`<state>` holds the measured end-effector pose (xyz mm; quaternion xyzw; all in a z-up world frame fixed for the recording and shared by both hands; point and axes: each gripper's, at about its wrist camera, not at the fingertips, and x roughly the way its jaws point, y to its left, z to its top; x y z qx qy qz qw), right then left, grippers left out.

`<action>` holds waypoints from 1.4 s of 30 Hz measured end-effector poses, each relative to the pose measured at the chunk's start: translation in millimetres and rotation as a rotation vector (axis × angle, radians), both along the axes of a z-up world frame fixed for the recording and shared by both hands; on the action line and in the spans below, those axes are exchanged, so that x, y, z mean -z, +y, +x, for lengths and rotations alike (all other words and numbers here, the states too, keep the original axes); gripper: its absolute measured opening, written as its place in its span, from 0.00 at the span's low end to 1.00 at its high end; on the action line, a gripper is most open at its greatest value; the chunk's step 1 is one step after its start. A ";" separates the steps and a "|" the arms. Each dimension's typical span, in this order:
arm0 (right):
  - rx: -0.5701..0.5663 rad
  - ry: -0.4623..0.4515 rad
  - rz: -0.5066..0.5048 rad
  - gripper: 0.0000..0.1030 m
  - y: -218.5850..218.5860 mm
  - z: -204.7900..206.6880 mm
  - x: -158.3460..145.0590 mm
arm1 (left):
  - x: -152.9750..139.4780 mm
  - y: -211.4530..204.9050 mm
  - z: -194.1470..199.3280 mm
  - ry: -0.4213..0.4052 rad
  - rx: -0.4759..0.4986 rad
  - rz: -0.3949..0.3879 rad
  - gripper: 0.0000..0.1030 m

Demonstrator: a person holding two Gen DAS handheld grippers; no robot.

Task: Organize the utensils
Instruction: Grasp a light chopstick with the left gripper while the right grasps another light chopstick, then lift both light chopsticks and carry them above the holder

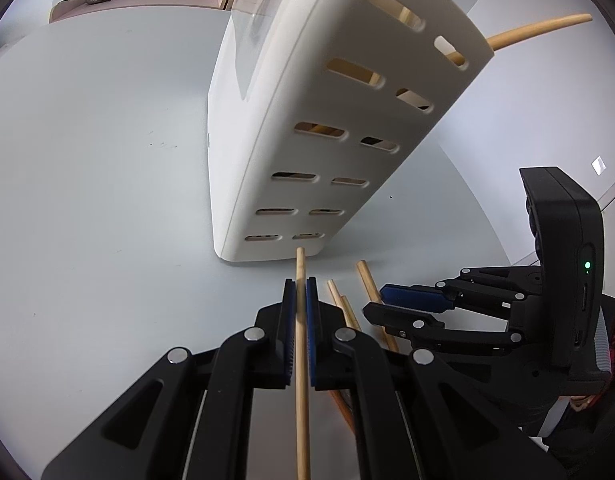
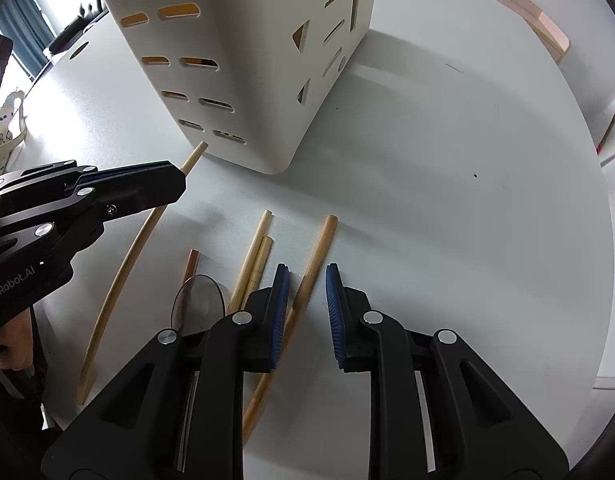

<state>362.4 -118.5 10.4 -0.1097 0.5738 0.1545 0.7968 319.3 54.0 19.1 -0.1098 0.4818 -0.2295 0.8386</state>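
The left hand-held gripper [image 1: 301,292] is clenched on a single wooden chopstick [image 1: 302,360], which runs straight out between its blue pads [image 1: 312,320]; the stick's far tip sits just short of the base of the white utensil holder [image 1: 307,120] ahead. Just to this gripper's right, loose chopsticks [image 1: 369,284] lie flat on the pale worktop [image 1: 107,160].

The right hand-held gripper [image 2: 306,280] points steeply down over that same group. Its jaws stand apart and are easing wider, with one thick chopstick [image 2: 313,264] lying on the worktop between them, close to the left pad and not pressed by either. Just left of it lie two thinner sticks [image 2: 256,256] side by side, then a spoon [image 2: 197,300] with a brownish handle. Farther left, the left gripper's held chopstick slants toward the holder.

Beyond both grippers the slotted holder stands upright on the worktop, with wooden utensils [image 1: 543,26] already poking out of its top.
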 end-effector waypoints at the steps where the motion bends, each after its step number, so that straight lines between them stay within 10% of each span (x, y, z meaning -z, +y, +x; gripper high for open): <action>1: 0.012 0.001 0.007 0.18 -1.7 1.6 -0.1 | -0.5 1.2 -1.6 -0.002 -0.001 0.001 0.05; 10: 0.100 -0.001 0.109 0.05 -30.7 5.0 -2.8 | -7.1 9.1 -4.5 -0.007 -0.030 -0.014 0.05; 24: 0.118 -0.335 0.517 0.05 -64.3 -50.2 -62.9 | -47.2 48.7 -34.7 -0.147 -0.129 -0.115 0.05; 31: 0.096 -0.702 0.538 0.05 -64.0 -98.4 -99.6 | -82.6 46.8 -72.9 -0.407 -0.136 -0.128 0.05; 42: 0.021 -0.849 0.578 0.05 -54.7 -125.6 -132.1 | -121.1 42.5 -111.4 -0.604 -0.136 -0.125 0.05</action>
